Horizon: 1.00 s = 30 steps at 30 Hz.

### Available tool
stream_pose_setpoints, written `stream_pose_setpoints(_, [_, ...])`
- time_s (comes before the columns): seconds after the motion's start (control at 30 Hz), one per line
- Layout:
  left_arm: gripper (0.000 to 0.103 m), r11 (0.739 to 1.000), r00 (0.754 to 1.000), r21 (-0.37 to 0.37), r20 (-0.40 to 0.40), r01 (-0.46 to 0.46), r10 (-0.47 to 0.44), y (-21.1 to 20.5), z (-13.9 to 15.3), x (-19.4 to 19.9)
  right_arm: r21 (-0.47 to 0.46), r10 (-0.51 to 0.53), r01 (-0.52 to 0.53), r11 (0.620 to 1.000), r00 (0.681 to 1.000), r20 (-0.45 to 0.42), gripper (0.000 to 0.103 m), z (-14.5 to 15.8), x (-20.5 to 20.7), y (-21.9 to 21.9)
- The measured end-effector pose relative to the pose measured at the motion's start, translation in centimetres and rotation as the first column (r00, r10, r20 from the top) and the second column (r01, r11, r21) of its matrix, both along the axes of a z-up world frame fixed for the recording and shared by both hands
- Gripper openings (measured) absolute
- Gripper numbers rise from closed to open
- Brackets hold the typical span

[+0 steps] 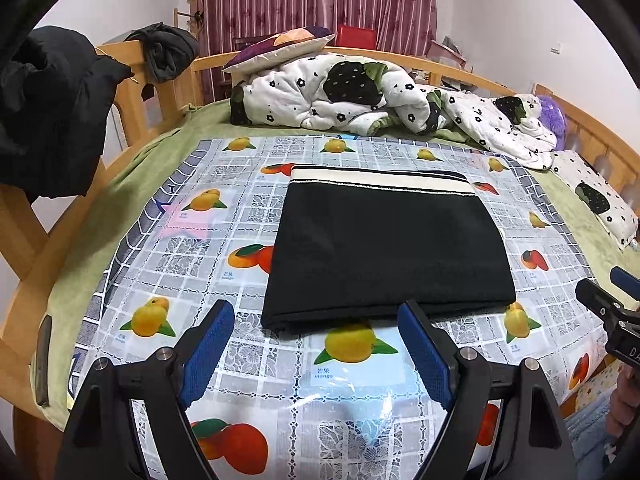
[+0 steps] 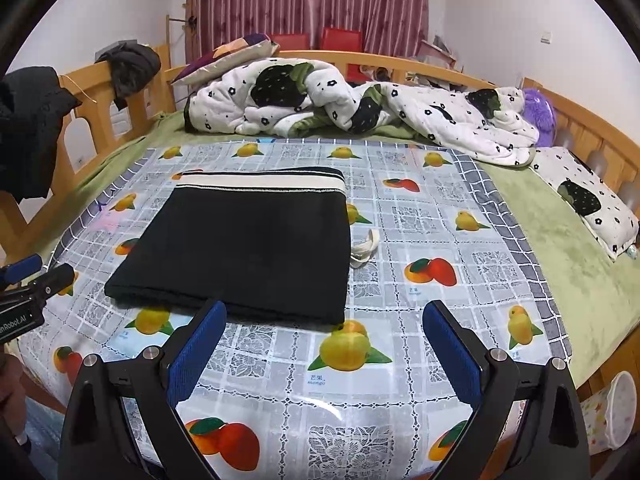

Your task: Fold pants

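Note:
Black pants [image 1: 384,248] [image 2: 240,252] lie folded into a flat rectangle on the fruit-print plastic sheet [image 1: 352,376] [image 2: 424,224], their cream waistband at the far edge. A cream drawstring [image 2: 366,246] pokes out on the right side. My left gripper [image 1: 316,318] stands open just in front of the near edge of the pants, with nothing between its blue pads. Over the near right corner my right gripper [image 2: 324,318] is open too and holds nothing. Each gripper shows at the edge of the other's view.
A rumpled flower-print quilt [image 1: 360,92] and pillows [image 2: 592,204] lie along the far and right sides of the green bed [image 2: 560,264]. Dark clothes [image 1: 48,112] hang on the wooden rail at left. A small bin [image 2: 608,412] stands on the floor at right.

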<state>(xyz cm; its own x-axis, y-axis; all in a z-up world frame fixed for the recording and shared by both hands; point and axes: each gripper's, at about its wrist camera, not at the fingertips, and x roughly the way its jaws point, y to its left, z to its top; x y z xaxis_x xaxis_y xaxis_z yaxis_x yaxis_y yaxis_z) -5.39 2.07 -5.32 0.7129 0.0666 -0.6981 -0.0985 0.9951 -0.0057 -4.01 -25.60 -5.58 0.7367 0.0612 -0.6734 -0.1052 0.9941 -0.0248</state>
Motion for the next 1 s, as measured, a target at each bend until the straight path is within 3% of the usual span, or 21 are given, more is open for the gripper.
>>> stream_pose_setpoints(1.0, [0.084,1.000,1.000,0.000,0.005,0.004,-0.004,0.17,0.32,-0.44,-0.033,-0.019,0.020,0.999,0.999,0.030,0.097,0.31,-0.46,0.41])
